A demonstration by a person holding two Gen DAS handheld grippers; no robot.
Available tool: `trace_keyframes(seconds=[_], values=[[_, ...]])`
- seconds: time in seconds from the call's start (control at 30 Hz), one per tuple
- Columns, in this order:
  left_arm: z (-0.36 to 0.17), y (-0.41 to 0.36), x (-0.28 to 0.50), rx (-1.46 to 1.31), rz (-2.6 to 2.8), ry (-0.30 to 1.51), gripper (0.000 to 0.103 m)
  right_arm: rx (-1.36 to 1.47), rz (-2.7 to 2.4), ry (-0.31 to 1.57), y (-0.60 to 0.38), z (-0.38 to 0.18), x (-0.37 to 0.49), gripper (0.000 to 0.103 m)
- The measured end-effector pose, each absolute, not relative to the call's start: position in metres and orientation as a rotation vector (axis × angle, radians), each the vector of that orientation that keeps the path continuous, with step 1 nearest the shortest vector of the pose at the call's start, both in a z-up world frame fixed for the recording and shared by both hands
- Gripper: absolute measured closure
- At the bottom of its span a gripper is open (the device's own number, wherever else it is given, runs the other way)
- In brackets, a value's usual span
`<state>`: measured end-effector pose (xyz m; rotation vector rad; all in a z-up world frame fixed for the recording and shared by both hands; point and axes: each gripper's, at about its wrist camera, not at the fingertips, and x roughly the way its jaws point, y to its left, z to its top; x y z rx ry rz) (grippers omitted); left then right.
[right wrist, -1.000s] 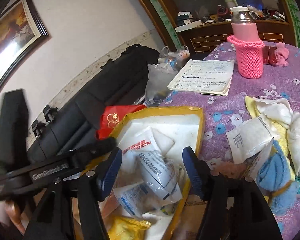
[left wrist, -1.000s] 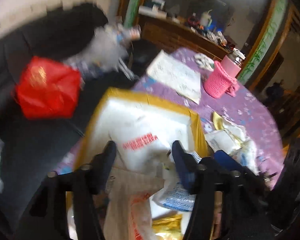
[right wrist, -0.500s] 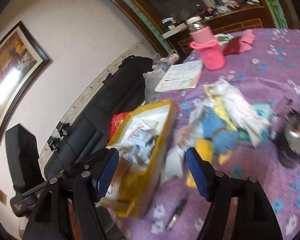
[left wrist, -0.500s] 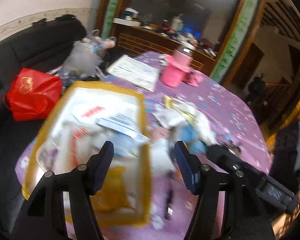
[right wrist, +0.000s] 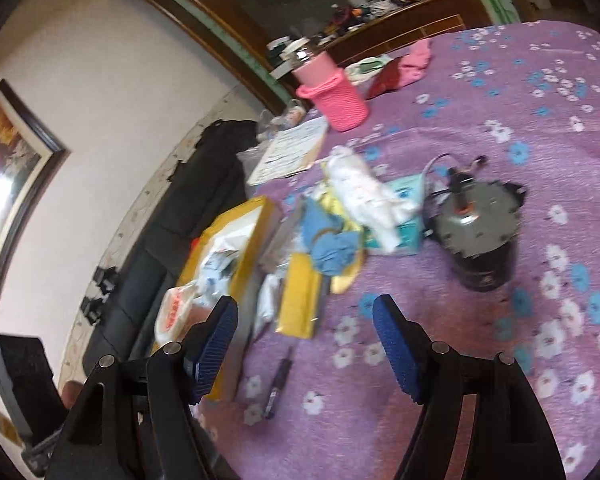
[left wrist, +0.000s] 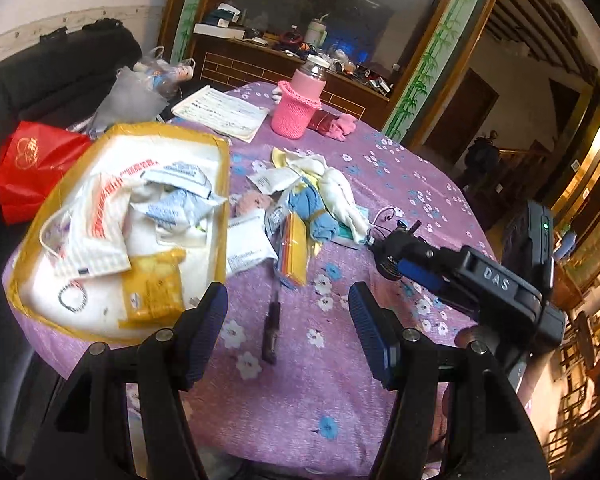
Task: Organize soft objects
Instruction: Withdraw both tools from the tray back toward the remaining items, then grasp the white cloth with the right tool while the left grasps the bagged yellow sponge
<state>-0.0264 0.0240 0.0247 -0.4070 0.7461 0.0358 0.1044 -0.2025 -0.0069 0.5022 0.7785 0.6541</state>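
A yellow-rimmed box (left wrist: 220,184) (right wrist: 256,224) with several soft packets and bags stands at the table's left. Beside it lies a pile of soft things: a blue cloth (left wrist: 314,210) (right wrist: 330,246), a white cloth (left wrist: 342,196) (right wrist: 364,196), a yellow packet (left wrist: 296,248) (right wrist: 298,296) and white packets (left wrist: 246,246). My left gripper (left wrist: 287,312) is open and empty, above the table's near edge. My right gripper (right wrist: 304,326) is open and empty, held back from the pile; its body shows in the left wrist view (left wrist: 472,276).
A black pen (left wrist: 271,326) (right wrist: 278,384) lies on the purple flowered cloth near both grippers. A dark round tin (right wrist: 482,236), a pink knitted bottle (left wrist: 300,100) (right wrist: 332,92), a notebook (left wrist: 222,112) and a pink cloth (left wrist: 342,126) are on the table. A black sofa with a red bag (left wrist: 28,164) is left.
Both grippers have pulled back from above the box toward the table's near side, so the pile, the pen and the tin have come into view. Both stay open and empty.
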Motion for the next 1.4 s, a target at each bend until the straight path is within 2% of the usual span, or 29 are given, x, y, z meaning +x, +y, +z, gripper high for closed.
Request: trace_keyframes(seconds=[0.3,0.57,0.6,0.63,0.67,0.7,0.8,0.97,1.17,1.27,1.3,1.33,1.37,1.4], values=[[0.013,0.032,-0.018,-0.397,-0.002,0.769,0.041,0.346,0.544,0.762,-0.170,0.041,0.158,0.031],[0.006,0.052,-0.005,-0.465,-0.036,0.760,0.041,0.226,0.374,0.826,-0.128,0.035,0.238,0.032],[0.004,0.053,-0.004,-0.469,-0.046,0.769,0.041,0.217,0.369,0.848,-0.123,0.030,0.243,0.033],[0.002,0.053,-0.002,-0.469,-0.056,0.779,0.041,0.224,0.373,0.872,-0.119,0.024,0.247,0.042],[0.002,0.052,-0.002,-0.470,-0.062,0.784,0.041,0.234,0.391,0.896,-0.116,0.020,0.250,0.059],[0.000,0.050,-0.001,-0.470,-0.069,0.790,0.041,0.225,0.409,0.913,-0.112,0.016,0.250,0.064],[-0.004,0.041,0.005,-0.445,-0.093,0.814,0.041,0.181,0.357,0.857,-0.113,0.022,0.234,0.066],[-0.001,0.011,0.029,-0.350,-0.123,0.822,0.041,0.301,0.443,0.722,-0.151,0.040,0.185,0.066],[-0.022,-0.007,0.090,-0.248,-0.087,0.927,0.042,0.505,0.559,0.681,-0.197,0.019,0.165,0.066],[-0.034,-0.014,0.107,-0.183,-0.042,0.974,0.050,0.565,0.558,0.648,-0.216,0.017,0.164,0.066],[-0.038,-0.016,0.111,-0.159,-0.033,0.989,0.055,0.583,0.550,0.628,-0.223,0.019,0.160,0.066],[-0.042,-0.020,0.114,-0.128,-0.025,1.005,0.066,0.593,0.555,0.616,-0.227,0.020,0.158,0.066],[-0.045,-0.023,0.117,-0.105,-0.011,1.015,0.071,0.609,0.561,0.602,-0.232,0.021,0.153,0.066],[-0.049,-0.025,0.119,-0.090,0.004,1.026,0.071,0.627,0.570,0.589,-0.237,0.021,0.150,0.066]])
